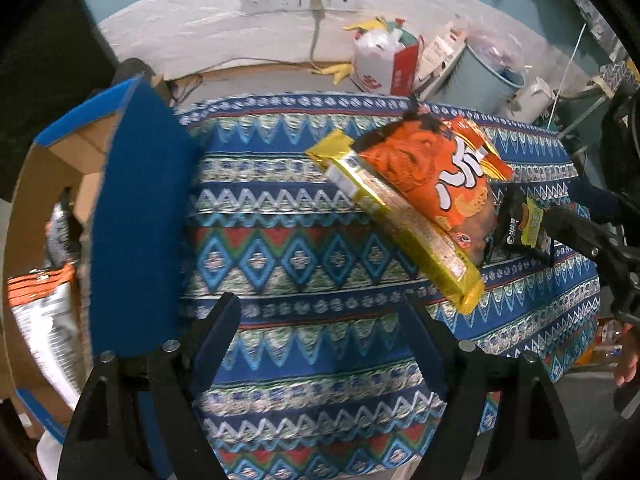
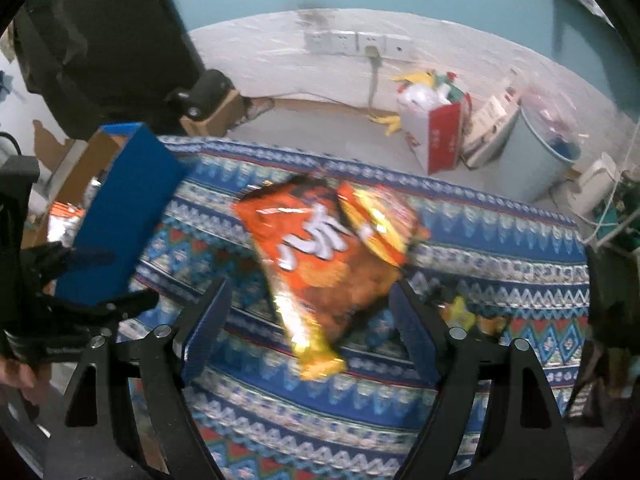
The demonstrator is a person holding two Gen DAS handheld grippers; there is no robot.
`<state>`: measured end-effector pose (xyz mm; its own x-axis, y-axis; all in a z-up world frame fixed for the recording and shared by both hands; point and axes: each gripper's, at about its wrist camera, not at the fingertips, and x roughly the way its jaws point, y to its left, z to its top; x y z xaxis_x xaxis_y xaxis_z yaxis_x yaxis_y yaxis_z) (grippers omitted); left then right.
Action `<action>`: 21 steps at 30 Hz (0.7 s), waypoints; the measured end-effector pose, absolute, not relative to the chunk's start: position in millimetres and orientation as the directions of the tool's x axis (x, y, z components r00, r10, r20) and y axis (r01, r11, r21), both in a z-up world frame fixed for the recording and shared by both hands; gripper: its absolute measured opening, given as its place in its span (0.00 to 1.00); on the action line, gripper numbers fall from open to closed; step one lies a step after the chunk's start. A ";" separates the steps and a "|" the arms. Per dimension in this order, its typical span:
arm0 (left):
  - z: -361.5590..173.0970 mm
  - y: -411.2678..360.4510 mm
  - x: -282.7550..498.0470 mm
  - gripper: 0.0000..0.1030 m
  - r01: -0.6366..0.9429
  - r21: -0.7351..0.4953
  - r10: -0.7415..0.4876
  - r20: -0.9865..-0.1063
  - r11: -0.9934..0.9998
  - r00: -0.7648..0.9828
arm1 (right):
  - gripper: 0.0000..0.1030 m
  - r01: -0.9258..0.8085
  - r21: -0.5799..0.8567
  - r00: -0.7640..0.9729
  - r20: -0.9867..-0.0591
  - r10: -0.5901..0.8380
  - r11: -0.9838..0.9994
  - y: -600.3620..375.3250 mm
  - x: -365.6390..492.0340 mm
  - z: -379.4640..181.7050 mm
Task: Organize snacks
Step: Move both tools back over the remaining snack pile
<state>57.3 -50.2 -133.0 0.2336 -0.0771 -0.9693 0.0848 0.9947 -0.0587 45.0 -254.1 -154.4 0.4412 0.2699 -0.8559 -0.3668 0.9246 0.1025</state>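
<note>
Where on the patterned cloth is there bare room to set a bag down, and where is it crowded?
Bare cloth runs between the blue box flap and the orange snack bag, and on toward the near edge under the open left tongs. It is crowded on the far right, where the orange bag overlaps a yellow packet, with a dark packet beside them.

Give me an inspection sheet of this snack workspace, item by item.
Surface: patterned tablecloth, mostly bare.
Job's things: orange snack bag on a yellow packet; small dark packet beside them; blue-edged cardboard box at the table's left, holding a silver bag.
Clutter: nothing seen on the table.
Grippers: left gripper open, empty; right gripper open above the orange bag.
Cables: plug and cord at the wall sockets.
Surroundings: red-and-white bag, pale bin on the floor.
</note>
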 end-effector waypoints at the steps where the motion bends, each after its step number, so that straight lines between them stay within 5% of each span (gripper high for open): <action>1: -135.7 -54.0 59.5 0.80 0.085 -0.060 -0.078 -0.970 0.995 0.229 | 0.79 -0.363 0.093 0.437 -0.862 0.258 0.927 -261.6 48.0 -157.7; 21: -208.2 -79.6 129.9 0.80 -0.156 -0.168 -0.149 -0.981 0.973 0.127 | 0.79 -0.418 0.040 0.309 -0.933 0.183 0.908 -336.2 101.6 -225.1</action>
<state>129.9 -79.6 -208.2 0.1271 -0.1489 -0.9807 -0.1555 0.9735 -0.1679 101.6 -336.2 -225.1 0.3086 0.1830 -0.9334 -0.4179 0.9076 0.0398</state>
